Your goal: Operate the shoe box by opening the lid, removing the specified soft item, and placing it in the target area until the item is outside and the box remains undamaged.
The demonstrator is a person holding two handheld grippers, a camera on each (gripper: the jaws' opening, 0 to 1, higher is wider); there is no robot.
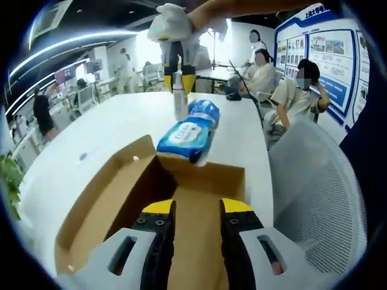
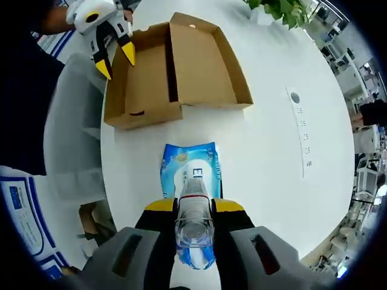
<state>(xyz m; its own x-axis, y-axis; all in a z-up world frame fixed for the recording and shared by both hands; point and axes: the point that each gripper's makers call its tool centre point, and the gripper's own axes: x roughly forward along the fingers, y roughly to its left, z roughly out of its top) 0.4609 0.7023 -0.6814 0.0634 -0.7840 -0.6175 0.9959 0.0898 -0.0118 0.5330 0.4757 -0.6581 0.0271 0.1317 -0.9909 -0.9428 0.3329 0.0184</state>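
A: Start with the big picture. Your white bench (image 2: 272, 151) carries the cardboard shoe box (image 2: 175, 66), and the box is open, its lid folded flat beside the tray. I'd judge the opening step done, and the cardboard looks sound, no tears or crushed corners that I can see.

B: And the soft item?

A: The blue and white soft pack (image 2: 190, 172) lies flat on the bench just beside the box's near wall, outside it. From your left tongs view the same pack (image 1: 190, 130) sits past the far edge of the box. So the removal looks done too; what's left, I think, is deciding whether that spot counts as the target area.

B: How does the pack look?

A: Plump, glossy wrapper, a white oval label on top, slightly creased. It should give under pressure.

B: My tongs?

A: Your right tongs (image 2: 195, 208) are closed on a small clear bottle (image 2: 195, 223), held over the pack's near end. Your left tongs (image 1: 198, 208) hover over the box's tray, jaws a narrow gap apart and holding nothing. In the right tongs view they show at the box's far corner (image 2: 115, 57).
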